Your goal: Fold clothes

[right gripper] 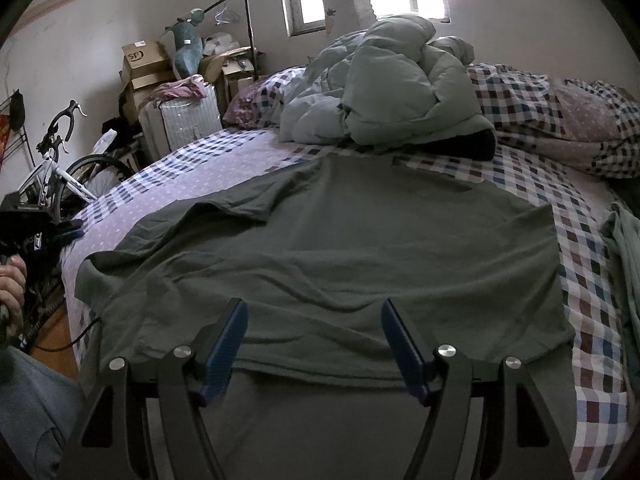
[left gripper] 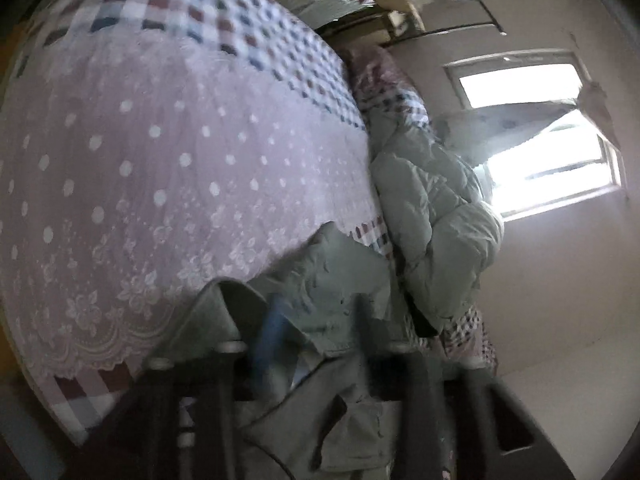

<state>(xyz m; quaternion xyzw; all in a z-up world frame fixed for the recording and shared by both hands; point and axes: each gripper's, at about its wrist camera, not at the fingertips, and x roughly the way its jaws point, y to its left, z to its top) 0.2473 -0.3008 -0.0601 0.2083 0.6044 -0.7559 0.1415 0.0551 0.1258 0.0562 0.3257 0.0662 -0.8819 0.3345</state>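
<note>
A dark green T-shirt [right gripper: 328,248] lies spread flat on the checked bed sheet [right gripper: 592,280], one sleeve folded over at the left. My right gripper [right gripper: 315,320] hovers open over the shirt's near hem, and its blue pads [right gripper: 236,328] hold nothing. At the far left edge of the right wrist view, a hand [right gripper: 12,288] holds my left gripper [right gripper: 66,234] beside the bed. The left wrist view is rolled and blurred. There my left gripper [left gripper: 320,320] has its jaws apart, with grey-green cloth [left gripper: 332,276] bunched between and over its fingers.
A pale green duvet [right gripper: 384,92] is piled at the head of the bed, next to a checked quilt [right gripper: 568,120]. More green clothing [right gripper: 624,248] lies at the bed's right edge. A bicycle [right gripper: 60,172], boxes [right gripper: 144,64] and a suitcase [right gripper: 188,120] stand by the left wall.
</note>
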